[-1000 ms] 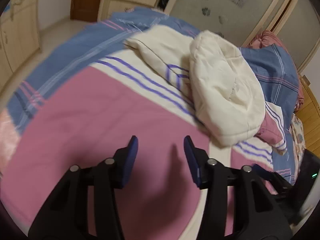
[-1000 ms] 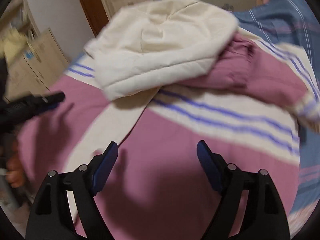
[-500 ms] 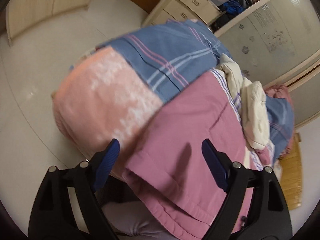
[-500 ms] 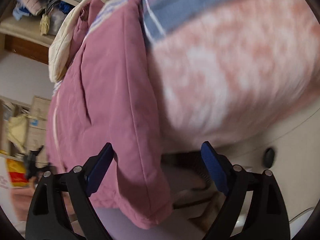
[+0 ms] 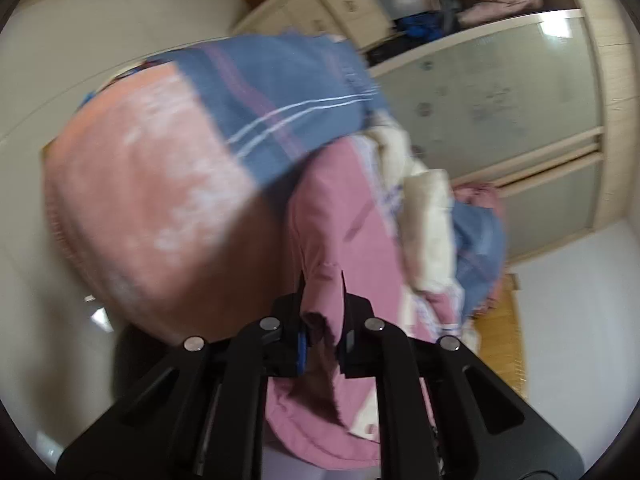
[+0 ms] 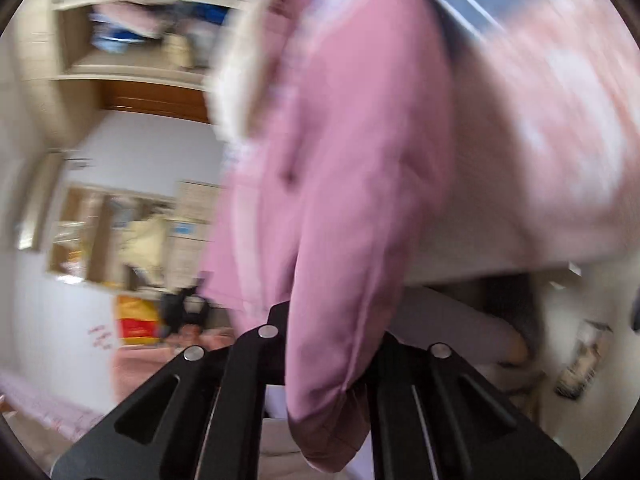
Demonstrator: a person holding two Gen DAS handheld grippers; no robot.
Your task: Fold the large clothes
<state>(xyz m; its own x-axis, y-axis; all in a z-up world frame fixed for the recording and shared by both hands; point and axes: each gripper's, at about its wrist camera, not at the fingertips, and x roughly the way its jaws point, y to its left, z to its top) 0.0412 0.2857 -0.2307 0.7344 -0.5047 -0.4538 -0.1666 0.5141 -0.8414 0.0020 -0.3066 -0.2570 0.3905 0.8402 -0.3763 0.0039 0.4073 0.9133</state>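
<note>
Pink padded jacket (image 5: 344, 240), cream at the hood end and striped in purple, lies along the bed with its hem hanging off the near edge, and both grippers have it by that hem. The left gripper (image 5: 322, 312) has its jaws closed down tight on a bunched fold of pink fabric at one lower corner; the right gripper (image 6: 332, 344) is closed the same way on the thick seamed edge at the other corner, the cloth filling the whole gap between its fingers. From where I stand this looks like the start of a lengthwise fold, the hem about to be carried up toward the cream hood (image 5: 428, 216) at the far end of the bed. To do it well, both corners should rise together and level, kept apart enough that the hem stays taut between them, or the quilted body will sag in the middle and fold crooked. The padding is bulky and slippery, so a deep bite matters; the left hold looks shallow and gathered, and could slip under the jacket's weight. The blue plaid quilt (image 5: 280, 92) and the peach blanket (image 5: 152, 200) lie bunched along the bed's left edge beside the jacket, so the lift should clear them without dragging them in. Both views are blurred, so finer detail escapes me.
</note>
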